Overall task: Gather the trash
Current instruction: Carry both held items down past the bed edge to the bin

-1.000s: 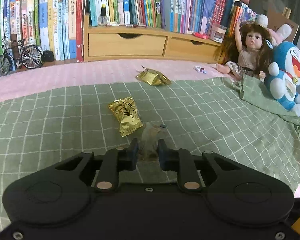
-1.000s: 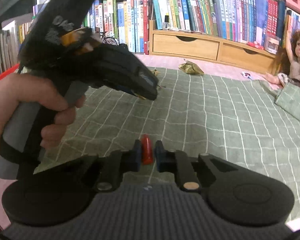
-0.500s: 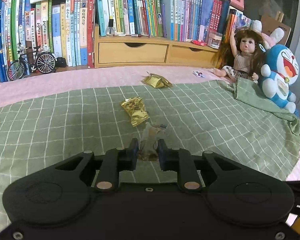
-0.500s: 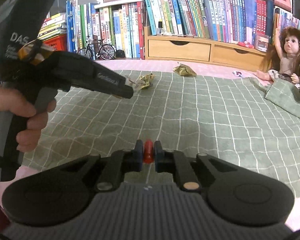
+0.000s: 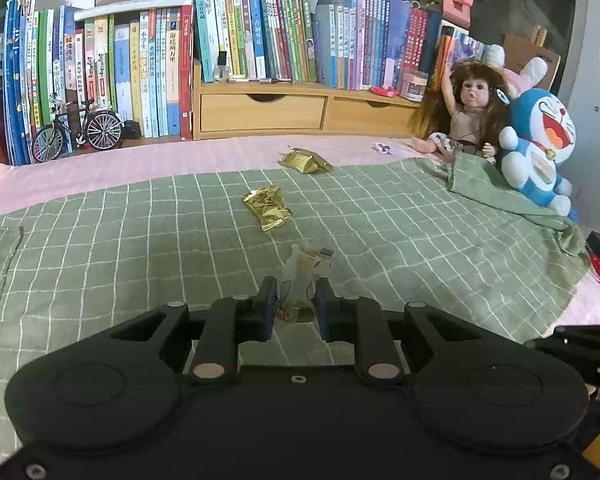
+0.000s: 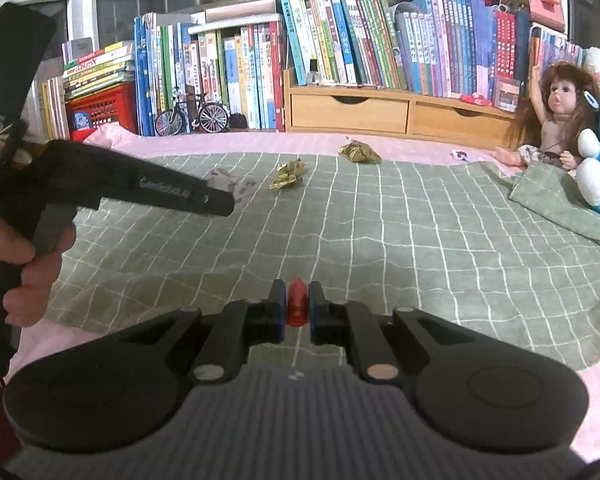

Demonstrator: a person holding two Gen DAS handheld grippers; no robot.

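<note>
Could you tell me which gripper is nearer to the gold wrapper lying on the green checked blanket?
Left. The left gripper, shut on a clear wrapper, sits just short of the gold wrapper; the right gripper hangs further back and to its right.

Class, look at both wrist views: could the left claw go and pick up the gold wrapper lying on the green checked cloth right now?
Probably not yet. The path to the gold wrapper looks free across the green checked cloth, but the left claw is shut on a clear wrapper, so it seems to have no room for another.

Green white-checked blanket [image 5: 380, 240], pink sheet [image 5: 100, 168], 2 gold wrappers [image 5: 267, 207], blue-white plush [image 5: 540, 148]
</note>
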